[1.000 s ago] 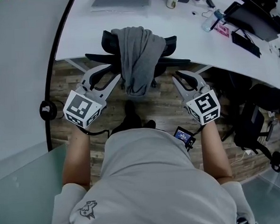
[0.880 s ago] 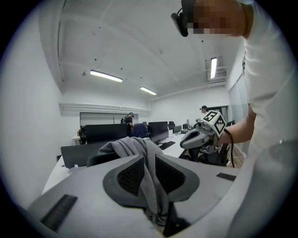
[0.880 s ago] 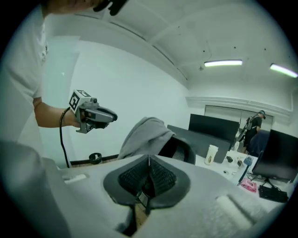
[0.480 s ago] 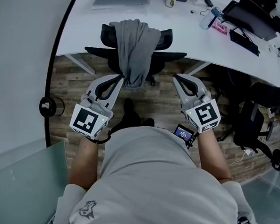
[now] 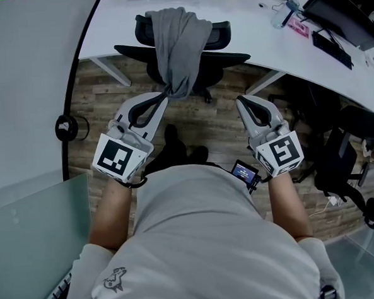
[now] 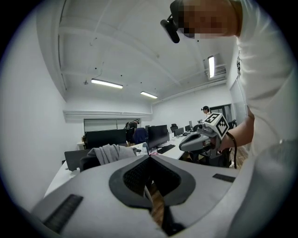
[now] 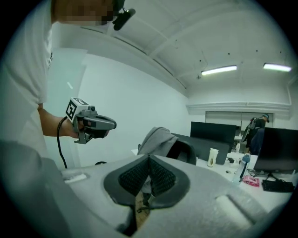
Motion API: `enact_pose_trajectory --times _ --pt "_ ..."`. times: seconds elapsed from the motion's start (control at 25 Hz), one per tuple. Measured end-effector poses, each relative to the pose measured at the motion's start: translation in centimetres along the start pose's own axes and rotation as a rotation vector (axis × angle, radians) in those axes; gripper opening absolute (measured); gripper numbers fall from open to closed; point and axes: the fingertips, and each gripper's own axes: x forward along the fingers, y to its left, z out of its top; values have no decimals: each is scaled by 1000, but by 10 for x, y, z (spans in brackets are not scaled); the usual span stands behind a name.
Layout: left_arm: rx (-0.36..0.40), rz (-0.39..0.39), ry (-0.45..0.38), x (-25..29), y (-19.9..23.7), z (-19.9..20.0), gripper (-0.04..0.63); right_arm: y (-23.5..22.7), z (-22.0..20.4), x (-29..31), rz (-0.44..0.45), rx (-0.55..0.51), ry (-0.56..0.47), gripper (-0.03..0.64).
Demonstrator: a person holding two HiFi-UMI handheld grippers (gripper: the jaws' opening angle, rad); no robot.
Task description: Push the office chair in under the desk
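Two grippers are held out in front of the person, and both are shut tight with nothing in them. The left gripper (image 5: 163, 98) and the right gripper (image 5: 241, 101) each point toward the office chair (image 5: 222, 55). Each gripper's own view shows its two jaws pressed together at the tip, with nothing between them.

The office chair stands with its back right at the edge of the white bench (image 5: 110, 30). Its arms stick out to each side. A grey cloth (image 5: 179, 45) hangs over the chair back.

From above, the tip of the left gripper seems to sit right by the hanging end of the grey cloth. The left gripper view shows more: the chair is farther off, past the tip, so they are apart. The right gripper is also apart from the chair.

Only the head view shows the wooden floor (image 5: 108, 100), the person's dark shoes (image 5: 174, 146) and a small lit screen (image 5: 243, 171) by the right wrist.

Only the gripper views show the long ceiling lights (image 6: 107, 83) and the row of dark monitors (image 7: 219, 134). The right gripper view shows a cup (image 7: 213, 157) and a bottle (image 7: 242, 168) standing upright on the bench beside the chair. Each gripper view also shows the other gripper off to one side.
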Motion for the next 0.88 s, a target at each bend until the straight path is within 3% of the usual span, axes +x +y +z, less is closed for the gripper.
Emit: enact_pose_trajectory --times 0.36,0.64,0.88 --pt "19 -18 63 -27 -9 -23 -2 31 -5 -12 -12 21 -4 3" --pt "2 -53 51 -80 -12 -38 -2 86 6 -14 -58 15 -3 3" --pt "-31 -36 17 -144 11 -39 -2 147 16 4 -89 10 1 3"
